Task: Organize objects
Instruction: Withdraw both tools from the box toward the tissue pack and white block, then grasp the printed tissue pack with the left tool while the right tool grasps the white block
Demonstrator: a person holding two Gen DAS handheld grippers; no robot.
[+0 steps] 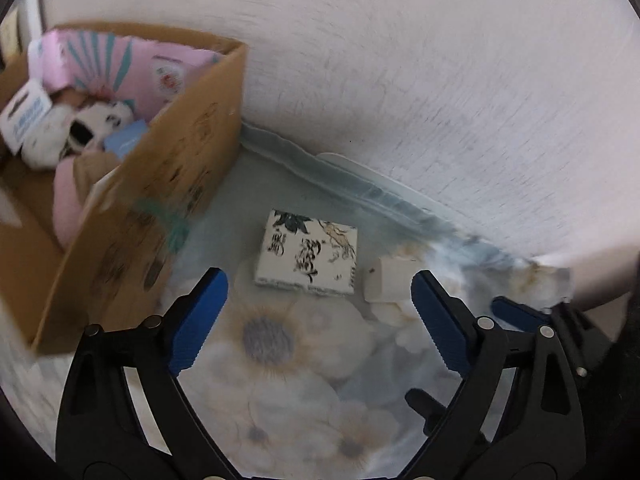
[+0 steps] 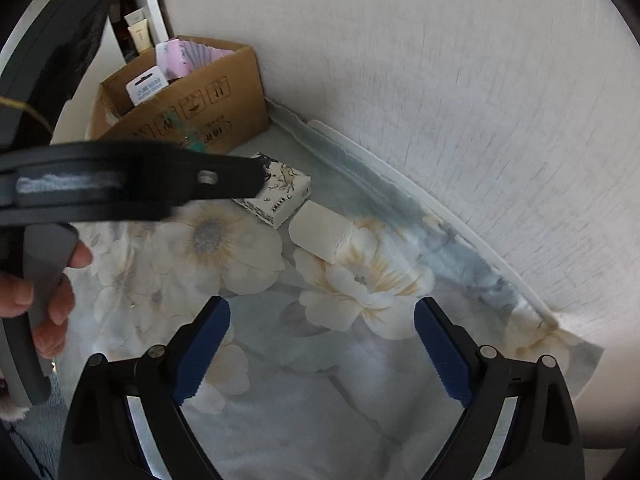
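A white box with black ink drawings (image 1: 306,258) lies flat on the floral bedsheet (image 1: 304,380), near the wall. A small plain white box (image 1: 386,280) lies just right of it. My left gripper (image 1: 320,312) is open and empty, hovering just in front of the printed box. A cardboard box (image 1: 160,184) holding several items stands at the left. In the right wrist view the printed box (image 2: 282,196) and the plain white box (image 2: 320,236) lie ahead; my right gripper (image 2: 322,354) is open and empty, well short of them.
The white textured wall (image 1: 440,80) runs behind the bed. In the right wrist view the left gripper's black body (image 2: 132,178) and the hand holding it (image 2: 44,292) cross the left side, partly hiding the printed box. The cardboard box (image 2: 180,108) stands in the corner.
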